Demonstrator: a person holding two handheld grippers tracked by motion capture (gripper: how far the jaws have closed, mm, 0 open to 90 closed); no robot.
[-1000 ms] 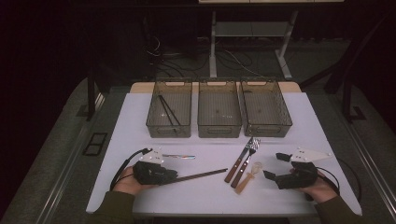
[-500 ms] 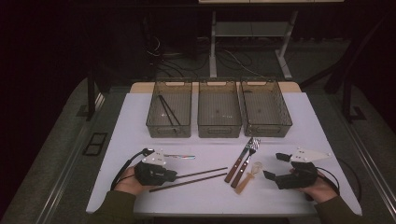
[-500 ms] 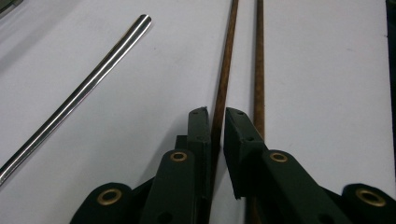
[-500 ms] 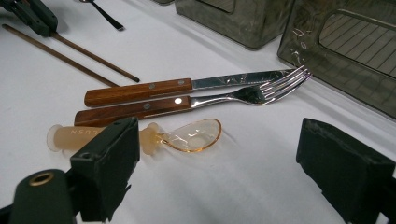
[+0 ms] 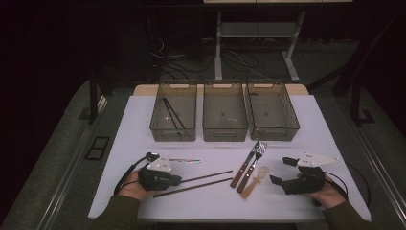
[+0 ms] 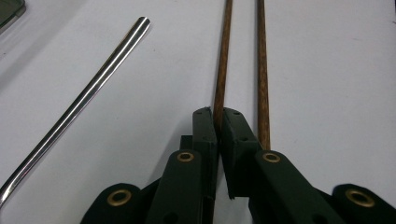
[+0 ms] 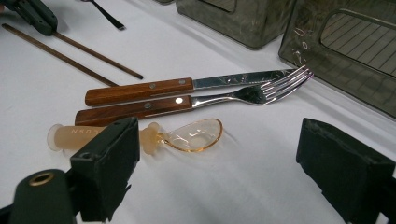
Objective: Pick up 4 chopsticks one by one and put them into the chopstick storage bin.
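Observation:
Two brown wooden chopsticks lie on the white table. My left gripper is shut on the near end of one chopstick, and its jaws have just closed tighter on it. The other chopstick lies loose beside it and runs under the right jaw. From above, the left gripper points right, with the held chopstick farther from me than the loose one. My right gripper stands open on the table with nothing between its jaws.
A shiny metal rod lies just beyond the left gripper. A wood-handled knife, a matching fork and a small amber spoon lie in front of the right gripper. Three wire baskets stand in a row behind; the left one holds dark chopsticks.
A second ago the two chopsticks showed as one line by the left gripper; now they lie a little apart. Both hands stayed in place.

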